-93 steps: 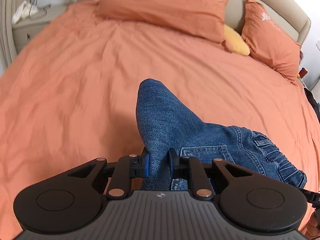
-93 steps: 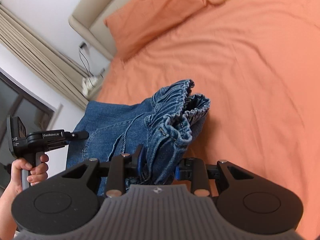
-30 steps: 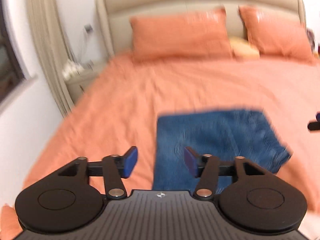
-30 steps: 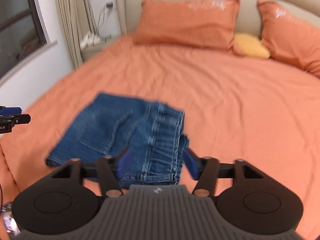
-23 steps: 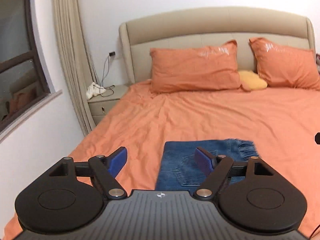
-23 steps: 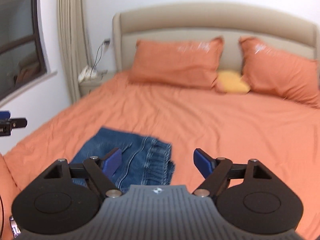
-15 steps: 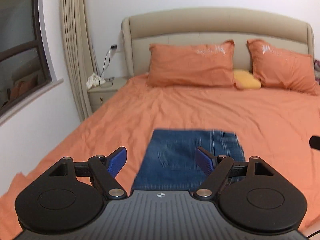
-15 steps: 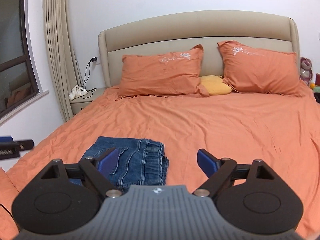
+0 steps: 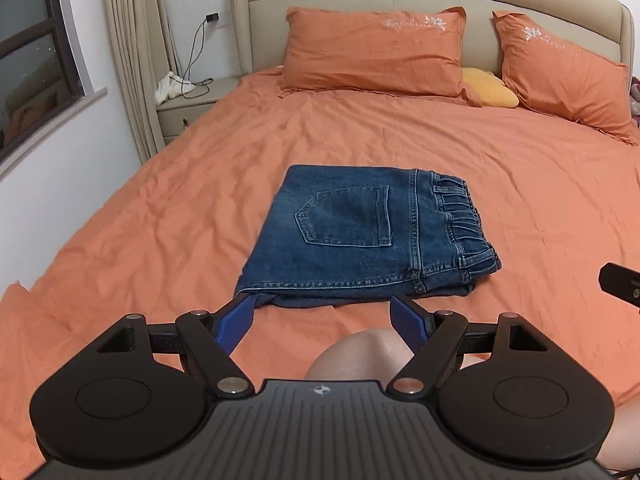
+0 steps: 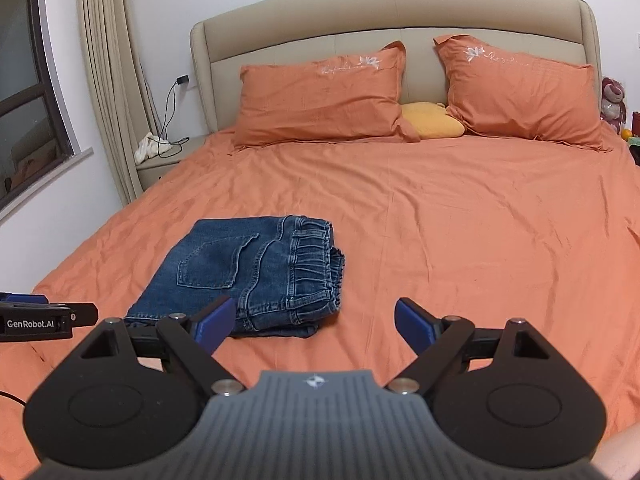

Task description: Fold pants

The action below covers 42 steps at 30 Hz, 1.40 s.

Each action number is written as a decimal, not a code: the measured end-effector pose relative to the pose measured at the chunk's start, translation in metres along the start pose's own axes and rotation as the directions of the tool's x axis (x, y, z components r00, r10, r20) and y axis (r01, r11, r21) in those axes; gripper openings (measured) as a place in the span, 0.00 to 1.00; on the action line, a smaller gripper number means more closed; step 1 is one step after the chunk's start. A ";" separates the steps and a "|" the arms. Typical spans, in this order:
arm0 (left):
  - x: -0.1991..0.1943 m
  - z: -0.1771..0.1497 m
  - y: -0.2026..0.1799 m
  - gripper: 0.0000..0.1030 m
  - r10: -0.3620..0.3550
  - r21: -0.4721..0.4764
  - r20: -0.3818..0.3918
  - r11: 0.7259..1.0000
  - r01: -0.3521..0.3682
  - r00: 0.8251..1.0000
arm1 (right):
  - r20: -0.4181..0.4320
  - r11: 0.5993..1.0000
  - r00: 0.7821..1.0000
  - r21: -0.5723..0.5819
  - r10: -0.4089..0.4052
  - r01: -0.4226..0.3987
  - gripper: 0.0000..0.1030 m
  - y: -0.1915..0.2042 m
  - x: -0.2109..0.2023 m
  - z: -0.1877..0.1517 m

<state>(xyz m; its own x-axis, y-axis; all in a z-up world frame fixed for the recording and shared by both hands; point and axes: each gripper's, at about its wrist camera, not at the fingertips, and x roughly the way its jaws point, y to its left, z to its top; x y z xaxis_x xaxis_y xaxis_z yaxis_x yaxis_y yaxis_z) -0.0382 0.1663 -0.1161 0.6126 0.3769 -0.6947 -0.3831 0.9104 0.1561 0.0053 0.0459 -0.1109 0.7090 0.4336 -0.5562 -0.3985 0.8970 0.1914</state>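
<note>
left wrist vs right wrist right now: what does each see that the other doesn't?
Only the left wrist view: the person's bare knee just behind the open left gripper, whose jaws are empty, and a tip of the other gripper at the right edge.

Only the right wrist view: a pink plush toy beside the headboard, the open, empty right gripper, and the "GenRobot.AI" label on the other gripper at the left edge.

Both: the folded jeans on the orange bed, two orange pillows, a yellow cushion, the nightstand and the curtain.

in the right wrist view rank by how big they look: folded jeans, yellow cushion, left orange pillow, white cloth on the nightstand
1. left orange pillow
2. folded jeans, looking close to it and nearer the camera, so unsure
3. yellow cushion
4. white cloth
</note>
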 end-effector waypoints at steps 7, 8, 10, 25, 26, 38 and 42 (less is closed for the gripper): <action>-0.015 0.012 0.009 0.88 -0.003 -0.007 0.009 1.000 0.003 1.000 | -0.007 1.000 1.000 -0.004 -0.005 0.005 0.81 0.002 0.007 0.003; -0.016 0.013 0.010 0.88 -0.002 -0.007 0.011 1.000 0.002 1.000 | -0.006 1.000 1.000 -0.003 -0.005 0.005 0.81 0.003 0.007 0.004; -0.014 0.011 0.010 0.88 -0.006 -0.004 0.013 1.000 0.006 1.000 | -0.005 1.000 1.000 -0.001 -0.007 0.007 0.81 0.003 0.008 0.005; -0.013 0.009 0.009 0.88 -0.011 -0.004 0.004 1.000 0.011 1.000 | 0.006 1.000 1.000 0.012 -0.013 0.013 0.81 0.000 0.005 0.005; -0.013 0.009 0.009 0.88 -0.010 -0.005 0.004 1.000 0.010 1.000 | 0.007 1.000 1.000 0.013 -0.014 0.014 0.81 0.001 0.004 0.005; -0.014 0.009 0.010 0.88 -0.015 0.008 0.007 1.000 0.015 1.000 | 0.013 0.999 1.000 0.037 -0.024 0.023 0.81 -0.005 0.001 0.004; -0.016 0.009 0.011 0.88 -0.014 0.011 0.010 1.000 0.014 1.000 | 0.019 0.999 0.999 0.043 -0.028 0.027 0.81 -0.007 -0.001 0.004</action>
<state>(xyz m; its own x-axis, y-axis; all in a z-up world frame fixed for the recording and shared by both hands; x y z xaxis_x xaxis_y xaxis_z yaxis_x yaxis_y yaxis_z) -0.0459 0.1718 -0.0974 0.6251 0.3654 -0.6897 -0.3667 0.9175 0.1538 0.0097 0.0396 -0.1090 0.7305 0.4103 -0.5459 -0.3542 0.9111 0.2109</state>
